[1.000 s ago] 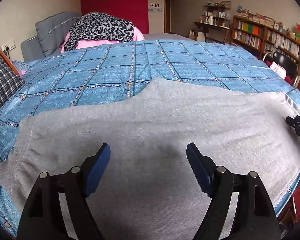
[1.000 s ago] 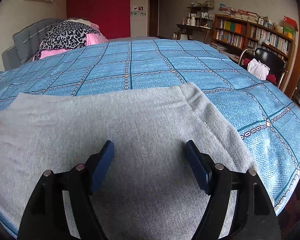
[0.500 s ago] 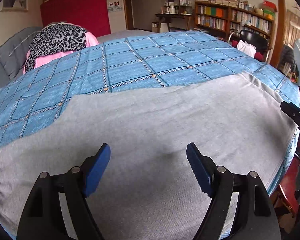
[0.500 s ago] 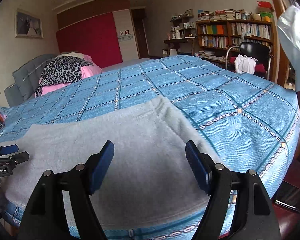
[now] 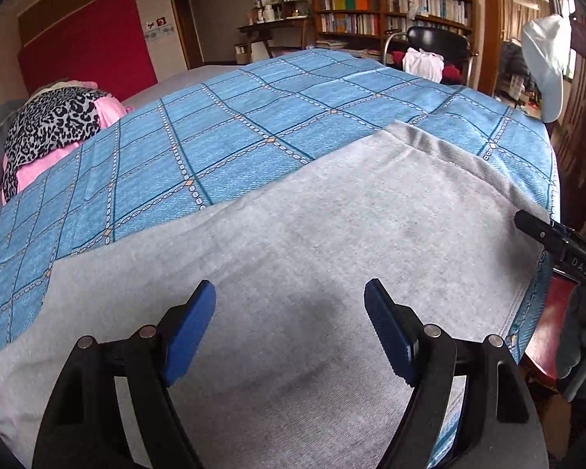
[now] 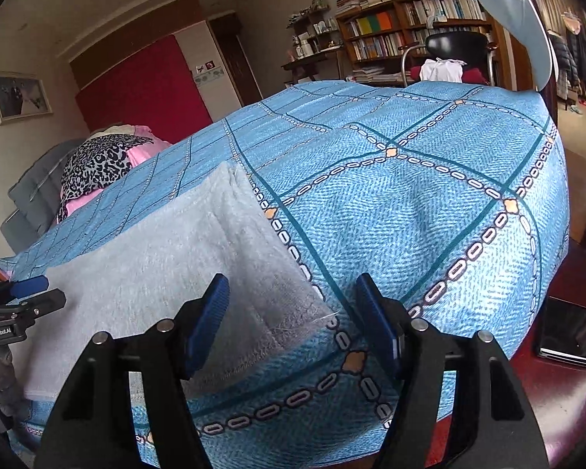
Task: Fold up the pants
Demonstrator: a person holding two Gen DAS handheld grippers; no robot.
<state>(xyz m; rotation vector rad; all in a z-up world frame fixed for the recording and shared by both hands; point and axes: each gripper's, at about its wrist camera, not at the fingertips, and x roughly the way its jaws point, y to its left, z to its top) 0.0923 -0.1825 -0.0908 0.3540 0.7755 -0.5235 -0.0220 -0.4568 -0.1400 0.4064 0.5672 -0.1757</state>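
Observation:
Grey pants lie flat across the near side of a bed covered by a blue plaid bedspread. My left gripper hovers open over the middle of the cloth, with nothing between its blue pads. In the right wrist view the hem end of the pants reaches the bed's near edge. My right gripper straddles the hem's corner and its jaws are closing, the pads not touching the cloth. Each gripper shows at the edge of the other's view: the right gripper and the left gripper.
A leopard-print and pink pile sits at the bed's head. Beyond the bed's far side stand a black chair with white cloth and bookshelves. A white cap hangs at the right. A dark flat object lies on a dark red surface beside the bed.
Both views have swept right along the pants toward the hem end. The right gripper has come down to the hem corner at the bed's edge, and its jaws stand narrower than before.

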